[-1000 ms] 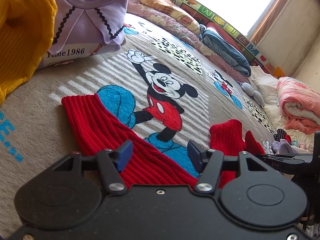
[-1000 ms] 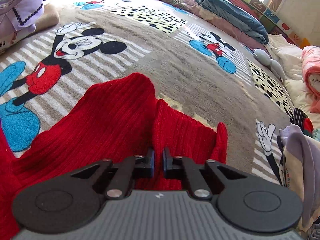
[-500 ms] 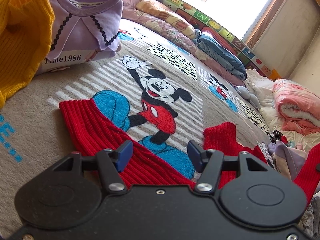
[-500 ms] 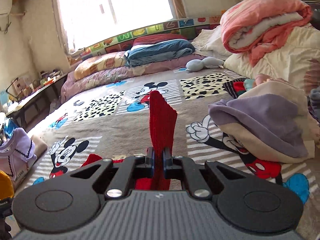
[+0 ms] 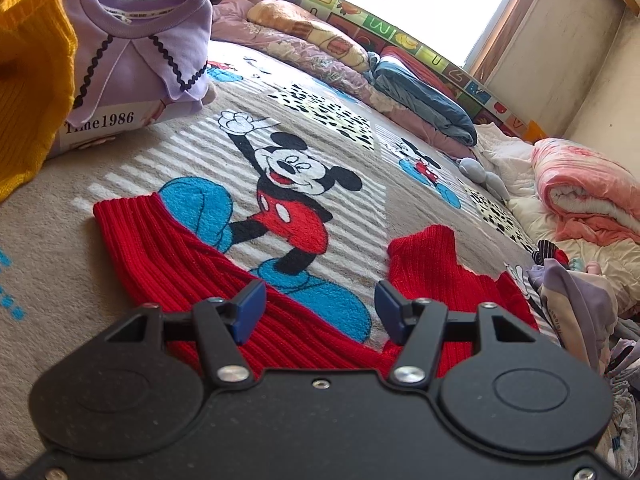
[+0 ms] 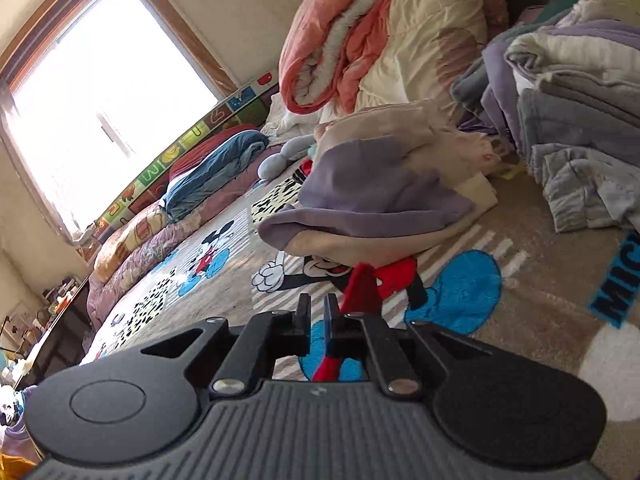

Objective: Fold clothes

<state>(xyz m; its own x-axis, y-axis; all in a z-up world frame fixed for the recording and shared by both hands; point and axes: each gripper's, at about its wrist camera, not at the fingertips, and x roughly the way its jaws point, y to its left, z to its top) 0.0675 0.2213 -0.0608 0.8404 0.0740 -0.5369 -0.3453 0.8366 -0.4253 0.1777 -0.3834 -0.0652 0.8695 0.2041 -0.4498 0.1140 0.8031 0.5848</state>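
- While the red knitted garment (image 5: 168, 264) lies spread on the Mickey Mouse blanket (image 5: 120, 168) covering the bed, the left gripper (image 5: 316, 304) hangs low over it with its blue-padded jaws wide apart and nothing between them.
- One red ribbed limb runs toward the left of the left wrist view; a second red part (image 5: 424, 264) rises in a rumpled fold on the right, with bare blanket between the two.
- The right gripper (image 6: 318, 316) has its jaws drawn nearly together, pinching a thin strip of the red garment (image 6: 362, 286) that pokes up beside the right finger and hangs down beneath it.
- A folded lilac top (image 5: 152, 48) marked "Time1986" sits at the far left of the blanket, touching a yellow knit (image 5: 32, 80) that fills the left edge.
- A heap of lilac and cream clothes (image 6: 376, 196) lies just beyond the right gripper.
- A rolled pink quilt (image 6: 340, 40) rests behind that heap, and a grey stack (image 6: 572, 128) stands at the right.
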